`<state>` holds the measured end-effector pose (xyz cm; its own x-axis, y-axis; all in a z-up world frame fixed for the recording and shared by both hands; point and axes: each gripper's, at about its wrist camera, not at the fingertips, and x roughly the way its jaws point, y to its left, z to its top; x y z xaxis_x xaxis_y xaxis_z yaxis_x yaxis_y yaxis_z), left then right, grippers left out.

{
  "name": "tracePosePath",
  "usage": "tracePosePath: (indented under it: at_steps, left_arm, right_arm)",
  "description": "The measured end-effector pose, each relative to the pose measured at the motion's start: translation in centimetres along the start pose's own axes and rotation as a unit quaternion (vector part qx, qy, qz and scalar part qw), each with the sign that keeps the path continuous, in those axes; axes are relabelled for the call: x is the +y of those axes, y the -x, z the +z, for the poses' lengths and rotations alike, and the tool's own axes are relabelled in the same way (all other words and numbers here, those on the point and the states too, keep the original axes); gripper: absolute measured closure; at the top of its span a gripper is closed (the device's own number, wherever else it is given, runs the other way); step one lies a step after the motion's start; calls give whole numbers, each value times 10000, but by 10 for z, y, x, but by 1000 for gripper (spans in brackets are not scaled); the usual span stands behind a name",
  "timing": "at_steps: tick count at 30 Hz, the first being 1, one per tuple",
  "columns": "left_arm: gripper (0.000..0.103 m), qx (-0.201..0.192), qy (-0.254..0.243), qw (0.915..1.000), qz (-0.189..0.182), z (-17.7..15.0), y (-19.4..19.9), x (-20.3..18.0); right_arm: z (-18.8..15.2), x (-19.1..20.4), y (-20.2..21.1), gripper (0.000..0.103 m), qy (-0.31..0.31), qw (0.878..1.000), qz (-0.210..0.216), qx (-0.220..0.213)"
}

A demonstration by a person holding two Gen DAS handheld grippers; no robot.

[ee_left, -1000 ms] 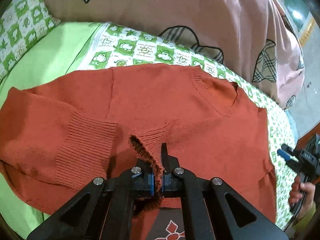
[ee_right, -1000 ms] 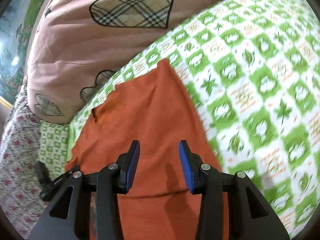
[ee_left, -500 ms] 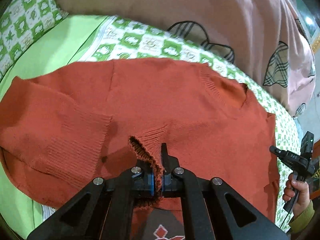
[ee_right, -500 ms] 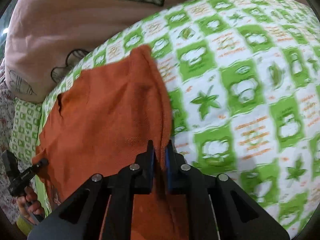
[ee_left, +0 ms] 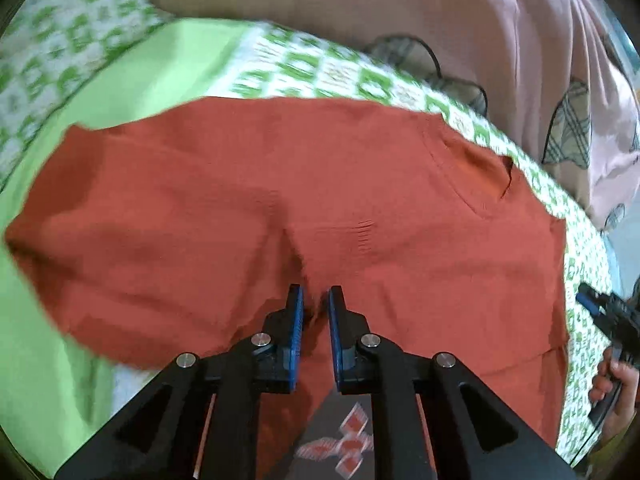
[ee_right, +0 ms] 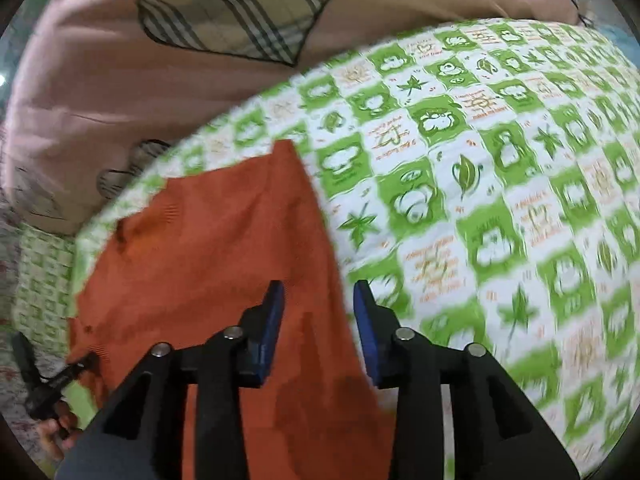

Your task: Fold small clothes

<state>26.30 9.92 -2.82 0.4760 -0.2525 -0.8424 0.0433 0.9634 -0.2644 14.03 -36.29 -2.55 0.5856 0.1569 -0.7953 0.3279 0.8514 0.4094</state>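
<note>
- Two views show one moment. In the left wrist view, a rust-orange knit sweater lies spread across the middle of the frame on a green-and-white patterned bedsheet, its neckline toward the upper right. A pink quilt fills the top.
- Risk, as a judgement: a sleeve appears folded in over the body, and knit fabric could slide back out of its fold if a finger catches it on the way past.
- At lower centre, the left gripper has its blue-padded fingers slightly parted, holding nothing, hovering just over the cloth. The picture is blurred.
- In the right wrist view, the sweater fills the lower left, its side edge running down the centre against the bedsheet.
- Risk here: a careless pinch at that edge could take the sheet along with the knit.
- The right gripper has its fingers wide apart, empty, straddling the sweater's edge. Contact cannot be told.
</note>
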Motion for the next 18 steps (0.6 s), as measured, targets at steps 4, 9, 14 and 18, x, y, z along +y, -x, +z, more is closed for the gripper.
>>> tracePosePath:
  at_steps: [4, 9, 14, 18]
  left_arm:
    - [77, -172, 199, 9997, -11, -11, 29, 24]
    - [41, -191, -149, 9995, 206, -5, 35, 31]
    - [31, -30, -631, 9962, 596, 8, 6, 21]
    - [38, 208, -700, 9908, 1135, 12, -32, 33]
  right_arm:
    - [-28, 17, 20, 61, 10, 9994, 334, 40]
    - [-64, 49, 20, 61, 136, 9975, 596, 358]
    - [-84, 76, 14, 61, 248, 9952, 729, 600]
    - [-90, 86, 17, 61, 276, 9945, 793, 621]
